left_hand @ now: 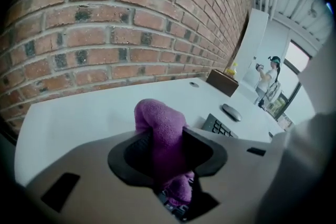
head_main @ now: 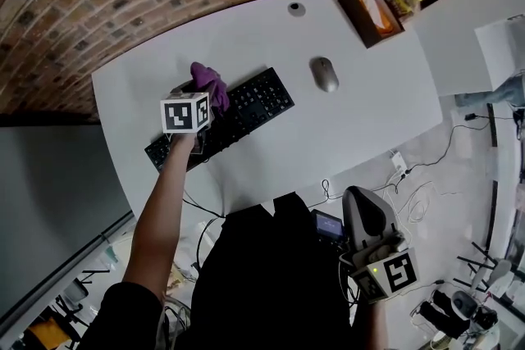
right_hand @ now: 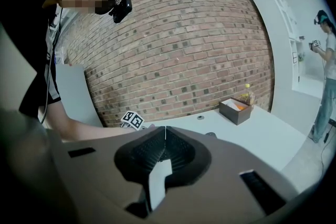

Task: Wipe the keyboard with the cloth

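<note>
The crumpled purple cloth [head_main: 212,84] is clamped in the left gripper's [head_main: 199,98] fingers over the middle of the flat black keyboard [head_main: 258,98], whose long axis runs near-left to far-right on the white desk [head_main: 271,37]. The right gripper [head_main: 381,258], fingers together and empty, is held well apart.

A crumpled purple terry cloth [left_hand: 161,126], pinched upright between the left tongs [left_hand: 169,164], hangs over the middle of a flat black computer keyboard [head_main: 256,101] lying diagonally on the white surface [head_main: 246,29].
</note>
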The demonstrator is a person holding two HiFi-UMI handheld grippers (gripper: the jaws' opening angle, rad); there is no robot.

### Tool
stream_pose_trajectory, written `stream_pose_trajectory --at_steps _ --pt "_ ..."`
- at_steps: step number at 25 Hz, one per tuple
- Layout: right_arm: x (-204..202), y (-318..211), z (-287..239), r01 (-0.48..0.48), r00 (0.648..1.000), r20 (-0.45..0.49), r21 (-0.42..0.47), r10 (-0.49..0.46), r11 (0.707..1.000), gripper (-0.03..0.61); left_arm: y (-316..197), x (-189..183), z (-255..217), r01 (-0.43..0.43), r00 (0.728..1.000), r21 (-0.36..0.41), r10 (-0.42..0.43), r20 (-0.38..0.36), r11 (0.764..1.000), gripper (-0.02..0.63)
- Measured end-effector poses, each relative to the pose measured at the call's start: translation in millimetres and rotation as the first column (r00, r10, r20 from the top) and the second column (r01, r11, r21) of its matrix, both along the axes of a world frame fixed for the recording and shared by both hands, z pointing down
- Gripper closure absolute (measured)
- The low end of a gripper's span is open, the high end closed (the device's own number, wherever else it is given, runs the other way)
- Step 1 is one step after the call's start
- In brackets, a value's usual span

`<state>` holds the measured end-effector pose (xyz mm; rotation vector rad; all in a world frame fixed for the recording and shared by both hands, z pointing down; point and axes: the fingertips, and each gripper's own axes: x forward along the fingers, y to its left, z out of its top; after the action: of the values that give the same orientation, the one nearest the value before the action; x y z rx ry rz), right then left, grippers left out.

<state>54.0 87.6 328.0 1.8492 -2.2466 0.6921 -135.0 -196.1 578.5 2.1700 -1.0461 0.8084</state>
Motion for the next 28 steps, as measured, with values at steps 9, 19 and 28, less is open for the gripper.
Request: stream_pose_trajectory --at_steps 9,19,28 --pt "7 5 1 -0.005 1.0 0.018 0.005 0.005 1.0 0.56 37 54 0 -0.151 0.987 -0.047 0.149 -0.055 0.987 0.449" --pt "20 10 4 -0.011 0.999 0.036 0.012 0.01 1.0 0.56 114 97 20 -0.299 0.953 -0.112 0.302 0.009 0.948 0.449" --pt "36 10 5 -0.009 0.999 0.052 0.018 0.008 1.0 0.56 192 113 26 -0.377 0.925 -0.204 0.379 -0.028 0.904 0.449"
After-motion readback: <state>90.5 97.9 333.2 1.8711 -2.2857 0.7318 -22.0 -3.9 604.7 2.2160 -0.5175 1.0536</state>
